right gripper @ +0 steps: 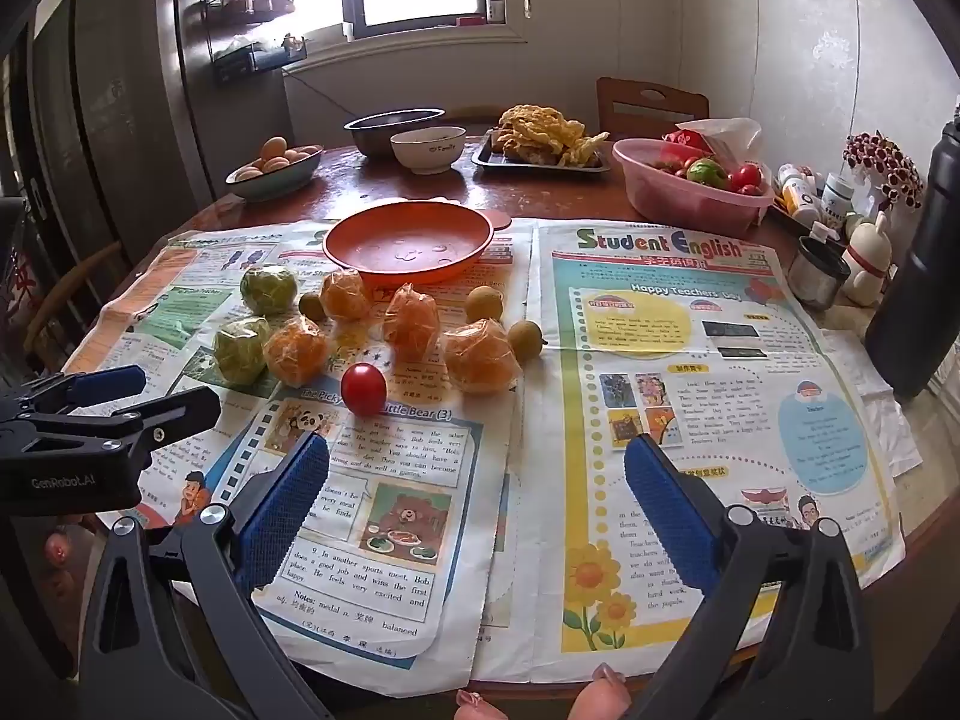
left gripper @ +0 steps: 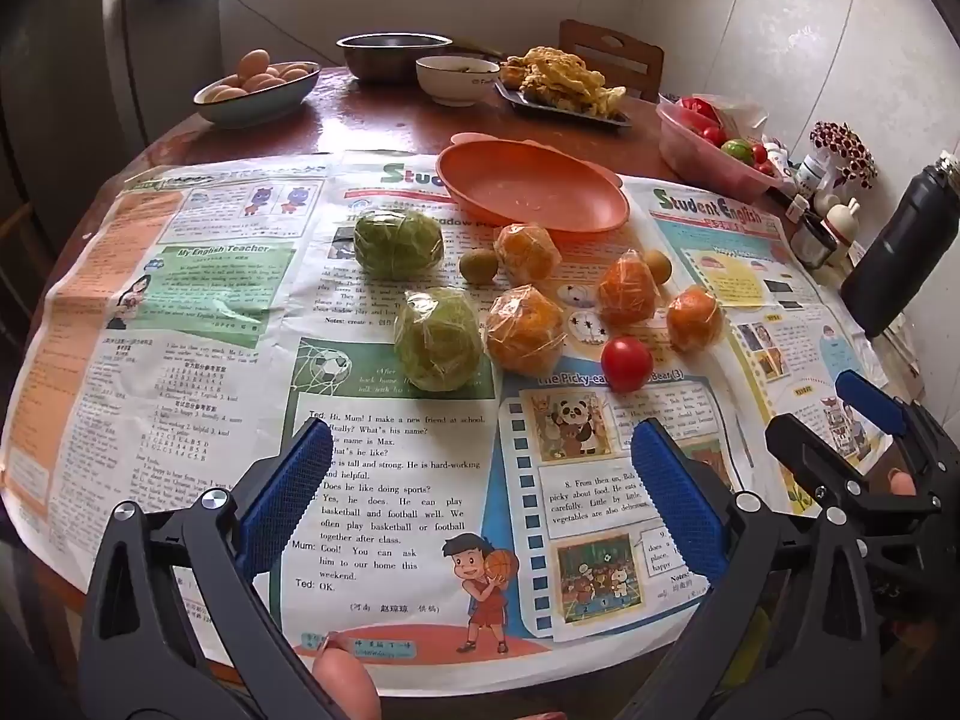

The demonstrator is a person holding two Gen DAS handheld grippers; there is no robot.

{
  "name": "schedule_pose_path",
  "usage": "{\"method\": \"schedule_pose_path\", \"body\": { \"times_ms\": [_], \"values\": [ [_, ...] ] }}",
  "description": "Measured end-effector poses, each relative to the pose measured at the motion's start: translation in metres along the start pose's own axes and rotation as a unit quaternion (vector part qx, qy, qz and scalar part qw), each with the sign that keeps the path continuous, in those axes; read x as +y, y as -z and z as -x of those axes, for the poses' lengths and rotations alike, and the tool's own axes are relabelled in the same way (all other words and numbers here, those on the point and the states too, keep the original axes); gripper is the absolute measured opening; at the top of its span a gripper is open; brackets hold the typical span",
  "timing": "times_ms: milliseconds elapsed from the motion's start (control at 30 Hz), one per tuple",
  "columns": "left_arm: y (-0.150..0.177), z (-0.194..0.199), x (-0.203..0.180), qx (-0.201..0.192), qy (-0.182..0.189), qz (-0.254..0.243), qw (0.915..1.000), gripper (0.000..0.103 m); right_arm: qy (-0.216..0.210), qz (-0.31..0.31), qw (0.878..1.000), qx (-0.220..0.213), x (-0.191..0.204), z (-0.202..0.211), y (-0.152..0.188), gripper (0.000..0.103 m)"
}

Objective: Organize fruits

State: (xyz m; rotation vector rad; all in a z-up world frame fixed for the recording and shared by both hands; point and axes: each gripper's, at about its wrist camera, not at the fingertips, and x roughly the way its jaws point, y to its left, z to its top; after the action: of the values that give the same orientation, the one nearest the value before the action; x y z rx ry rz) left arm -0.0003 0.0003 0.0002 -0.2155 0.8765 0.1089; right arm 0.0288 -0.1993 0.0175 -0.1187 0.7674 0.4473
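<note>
Left gripper [left gripper: 480, 498]: bottom centre of the left wrist view, blue pads spread wide, nothing between them, hovering over the newspaper [left gripper: 384, 516]. Right gripper [right gripper: 477, 501]: bottom centre of the right wrist view, likewise spread wide and empty.

Beyond both sets of fingertips, in mid-frame, the fruits lie loose on the paper, none touching a pad. Nearest is the red tomato [left gripper: 626, 363], just above and between the left gripper's pads in frame. In the right wrist view it sits up and left of the gripper's centre.

Behind it, four plastic-wrapped oranges: one [left gripper: 524, 329] left of the tomato, one [left gripper: 694, 319] to its right, two more [left gripper: 626, 291] [left gripper: 528, 253] further back. Two wrapped green fruits [left gripper: 438, 339] [left gripper: 398, 243] lie on the left side of the cluster. Small brownish fruits [left gripper: 478, 266] [left gripper: 658, 266] lie among the oranges.

Further back, upper centre, the orange bowl [left gripper: 480, 180] stands on the newspaper's far edge, just behind the cluster.

Beyond, at the top of the frame, on the bare table [left gripper: 384, 120]: a bowl of eggs [left gripper: 255, 102], a pink tub [left gripper: 690, 147].
</note>
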Motion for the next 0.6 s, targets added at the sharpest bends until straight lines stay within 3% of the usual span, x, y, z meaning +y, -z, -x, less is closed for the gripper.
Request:
{"method": "schedule_pose_path", "body": {
  "times_ms": [600],
  "values": [
    [0.000, 0.001, -0.001, -0.001, -0.001, -0.008, 1.0000, 0.094, -0.001, -0.002, 1.000, -0.005, 0.001, 0.004, 0.000, 0.099]
  ]
}}
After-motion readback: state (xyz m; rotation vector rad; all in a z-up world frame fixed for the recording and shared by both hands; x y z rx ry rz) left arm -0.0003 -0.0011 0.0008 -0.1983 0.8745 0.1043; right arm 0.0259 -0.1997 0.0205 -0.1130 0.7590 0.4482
